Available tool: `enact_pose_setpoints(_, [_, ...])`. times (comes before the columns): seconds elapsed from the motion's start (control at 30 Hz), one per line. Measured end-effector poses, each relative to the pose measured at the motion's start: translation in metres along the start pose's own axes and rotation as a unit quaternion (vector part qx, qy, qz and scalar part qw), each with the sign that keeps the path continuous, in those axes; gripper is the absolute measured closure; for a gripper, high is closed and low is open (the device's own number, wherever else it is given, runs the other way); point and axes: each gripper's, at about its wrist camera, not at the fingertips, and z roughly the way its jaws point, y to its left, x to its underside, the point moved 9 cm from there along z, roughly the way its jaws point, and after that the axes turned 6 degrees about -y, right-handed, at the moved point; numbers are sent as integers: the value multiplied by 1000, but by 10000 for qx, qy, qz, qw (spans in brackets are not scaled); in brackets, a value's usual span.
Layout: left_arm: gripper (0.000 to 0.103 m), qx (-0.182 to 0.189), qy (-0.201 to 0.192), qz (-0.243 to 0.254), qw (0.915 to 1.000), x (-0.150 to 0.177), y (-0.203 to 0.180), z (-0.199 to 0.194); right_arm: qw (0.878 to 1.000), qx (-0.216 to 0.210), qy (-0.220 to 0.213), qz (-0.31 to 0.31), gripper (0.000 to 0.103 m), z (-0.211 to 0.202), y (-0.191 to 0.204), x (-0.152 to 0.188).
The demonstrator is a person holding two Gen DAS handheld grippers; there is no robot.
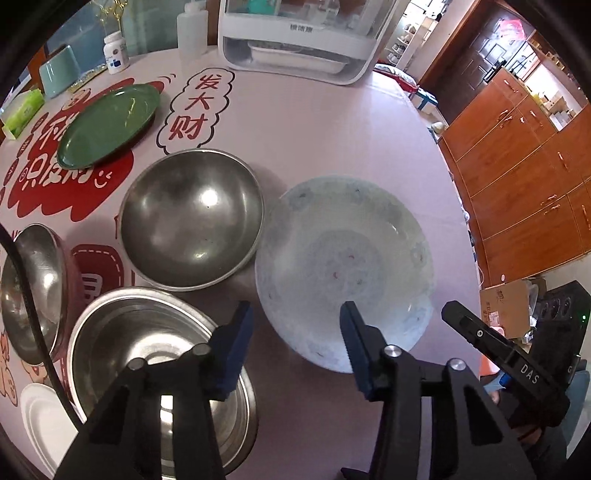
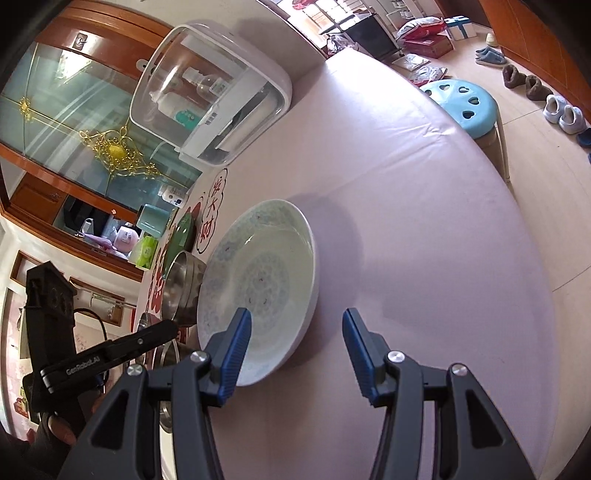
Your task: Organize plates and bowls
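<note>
A pale blue patterned plate (image 1: 343, 236) (image 2: 266, 269) lies on the pink tablecloth. My left gripper (image 1: 295, 319) is open and low over the plate's near rim, one blue finger inside the plate and the other outside on the bowl side. My right gripper (image 2: 295, 323) is open too, straddling the opposite near rim. Neither pair of pads presses on the plate. Left of the plate sit three steel bowls: a middle one (image 1: 192, 218), a near one (image 1: 147, 350) and one at the far left (image 1: 29, 288). A green plate (image 1: 107, 125) lies behind them.
A white dish cabinet (image 1: 295, 44) stands at the back of the table, with a white bottle (image 1: 192, 29), a pill jar (image 1: 116, 53) and a tissue pack (image 1: 24, 109) at the back left. A small white plate (image 1: 40, 413) lies near left. The table edge (image 2: 491, 155) and a blue stool (image 2: 461, 103) are on the right.
</note>
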Motion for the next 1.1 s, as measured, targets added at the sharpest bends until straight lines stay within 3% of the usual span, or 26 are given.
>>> enact_pose_setpoints(0.27, [73, -164, 177, 14, 9997, 1, 3, 17, 10000, -11, -42, -16, 52, 7, -1, 0])
enact_pose_setpoints(0.73, [74, -531, 145, 205, 9983, -4, 5, 29, 9999, 66, -3, -114, 75, 23, -2, 1])
enact_pose_setpoints(1.1, [74, -632, 299, 162, 9974, -1, 13, 43, 9997, 96, 78, -190, 85, 31, -3, 3])
